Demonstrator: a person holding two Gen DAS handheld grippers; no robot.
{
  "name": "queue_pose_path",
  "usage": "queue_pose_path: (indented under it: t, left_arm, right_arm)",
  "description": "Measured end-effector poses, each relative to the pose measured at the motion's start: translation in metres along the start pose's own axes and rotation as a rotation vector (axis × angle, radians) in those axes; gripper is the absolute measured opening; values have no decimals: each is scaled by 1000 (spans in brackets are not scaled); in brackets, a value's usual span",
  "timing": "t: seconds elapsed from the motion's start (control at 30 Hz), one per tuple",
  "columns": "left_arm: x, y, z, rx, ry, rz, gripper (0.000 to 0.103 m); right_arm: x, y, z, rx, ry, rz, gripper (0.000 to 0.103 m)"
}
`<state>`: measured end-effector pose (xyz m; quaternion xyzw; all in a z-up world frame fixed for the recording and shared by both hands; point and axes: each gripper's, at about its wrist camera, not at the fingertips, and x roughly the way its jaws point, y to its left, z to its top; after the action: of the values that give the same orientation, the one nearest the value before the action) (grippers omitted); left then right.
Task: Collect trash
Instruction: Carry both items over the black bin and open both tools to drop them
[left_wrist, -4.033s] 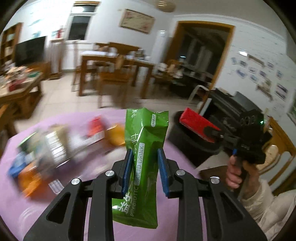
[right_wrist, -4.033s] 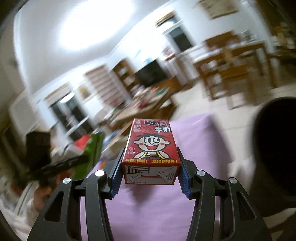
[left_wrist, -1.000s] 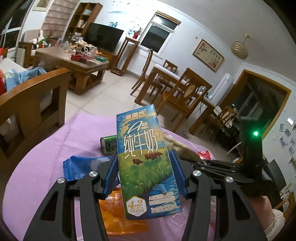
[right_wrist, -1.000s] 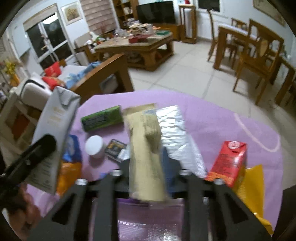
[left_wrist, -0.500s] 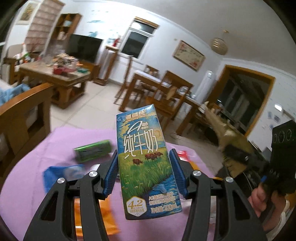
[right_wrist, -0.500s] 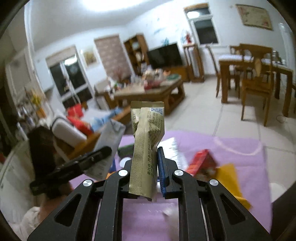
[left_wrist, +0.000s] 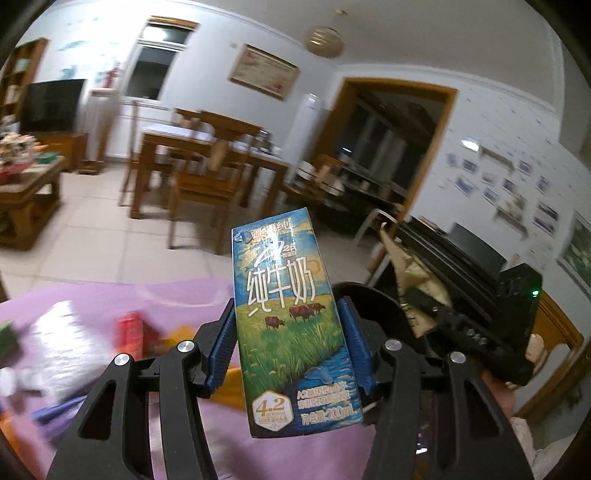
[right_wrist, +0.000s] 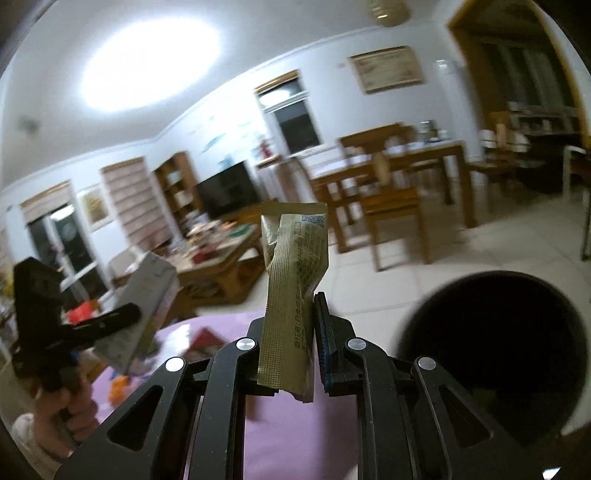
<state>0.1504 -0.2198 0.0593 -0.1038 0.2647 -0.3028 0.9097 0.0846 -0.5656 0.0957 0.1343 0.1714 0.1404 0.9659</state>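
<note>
Milk carton (left_wrist: 291, 325), front face: large white Chinese characters "纯牛奶"; above them a stylised "A2" with smaller print too blurred to read. Lower left, a gold badge reading "4.2"; lower right, a line ending "200mL". Tan sachet (right_wrist: 293, 291): a QR code at its top corner and columns of fine print, illegible.

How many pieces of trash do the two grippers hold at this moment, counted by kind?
Milk carton, in the left gripper: 1
Gold-green wrapper, in the right gripper: 1
Total: 2
</note>
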Motion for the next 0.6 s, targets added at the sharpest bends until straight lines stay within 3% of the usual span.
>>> queue_pose_path:
  t: [0.27, 0.4, 0.6]
  left_arm:
    - [100, -74, -16, 67, 114, -134, 53]
    - [134, -96, -33, 86, 175, -164, 53]
    - [176, -115, -49, 130, 253, -149, 53]
  right_arm:
    - [-31, -124, -18, 137, -23, -154, 16]
    - [-30, -159, -28, 176, -19, -186, 16]
    - [-18, -188, -33, 201, -9, -201, 16]
